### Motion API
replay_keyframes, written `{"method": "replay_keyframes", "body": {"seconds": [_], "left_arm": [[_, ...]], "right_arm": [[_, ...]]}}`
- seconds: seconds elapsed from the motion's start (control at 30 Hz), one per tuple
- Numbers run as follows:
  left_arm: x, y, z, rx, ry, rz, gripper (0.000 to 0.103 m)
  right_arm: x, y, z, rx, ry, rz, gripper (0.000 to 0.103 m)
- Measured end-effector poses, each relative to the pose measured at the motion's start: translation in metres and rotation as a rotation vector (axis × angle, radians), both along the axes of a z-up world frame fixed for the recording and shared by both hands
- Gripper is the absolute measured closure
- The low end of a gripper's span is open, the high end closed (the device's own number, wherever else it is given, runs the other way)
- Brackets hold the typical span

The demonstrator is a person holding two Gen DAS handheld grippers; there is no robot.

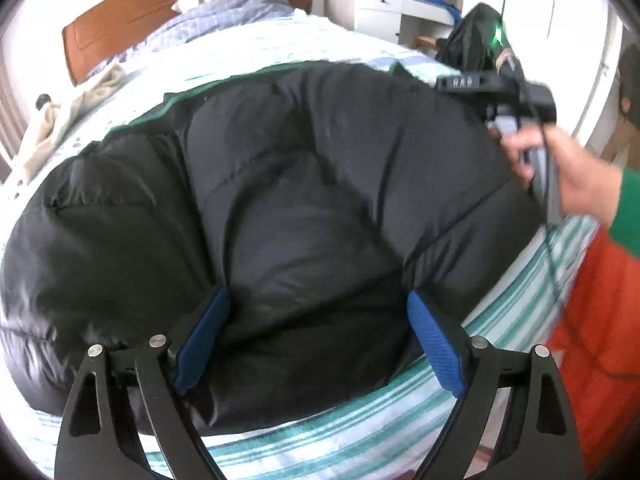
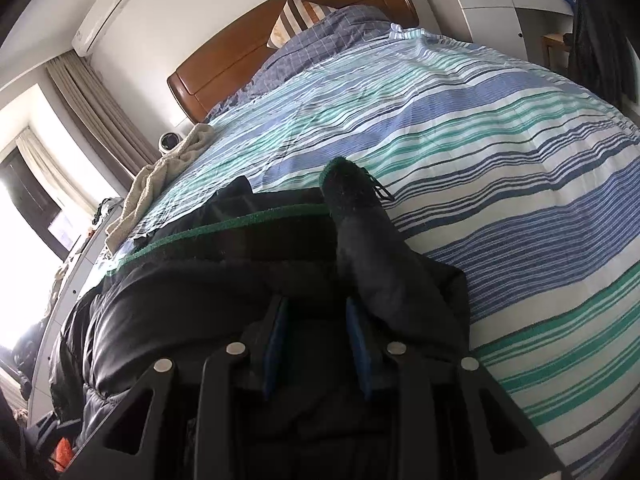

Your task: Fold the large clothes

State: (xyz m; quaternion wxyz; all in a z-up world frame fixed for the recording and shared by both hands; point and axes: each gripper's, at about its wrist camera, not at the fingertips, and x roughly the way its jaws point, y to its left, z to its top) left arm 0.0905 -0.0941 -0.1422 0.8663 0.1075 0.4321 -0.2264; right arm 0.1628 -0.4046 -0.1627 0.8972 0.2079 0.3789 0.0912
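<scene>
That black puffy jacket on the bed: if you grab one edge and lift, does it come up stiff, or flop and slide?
Probably floppy: the black puffy jacket sags in soft quilted bulges over the striped bedspread. Likely light for its bulk, since it looks padded. Its shiny shell may be slippery, though the right gripper appears shut on a fold.

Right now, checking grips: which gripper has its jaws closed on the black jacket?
The right gripper, pads pinching the black jacket; the left gripper stands wide open.
</scene>
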Motion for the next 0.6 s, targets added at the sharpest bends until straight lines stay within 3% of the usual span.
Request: {"method": "replay_keyframes", "body": {"seconds": [0.1, 0.27, 0.33, 0.43, 0.6], "left_arm": [[0.013, 0.002, -0.009, -0.038, 0.031, 0.022, 0.011], [0.014, -0.001, 0.006, 0.006, 0.078, 0.048, 0.010], [0.015, 0.001, 0.014, 0.006, 0.100, 0.090, 0.011], [0.015, 0.004, 0.025, -0.021, 0.122, 0.144, 0.011], [0.015, 0.002, 0.035, 0.020, 0.093, 0.174, 0.011]], "right_arm": [[0.002, 0.002, 0.002, -0.010, 0.015, -0.003, 0.072], [-0.019, -0.003, 0.029, -0.059, 0.041, -0.049, 0.070], [-0.038, -0.009, 0.040, -0.057, 0.021, -0.062, 0.052], [-0.064, -0.016, 0.051, -0.105, 0.003, -0.072, 0.039], [-0.098, -0.031, 0.045, -0.142, 0.048, -0.093, 0.039]]}}
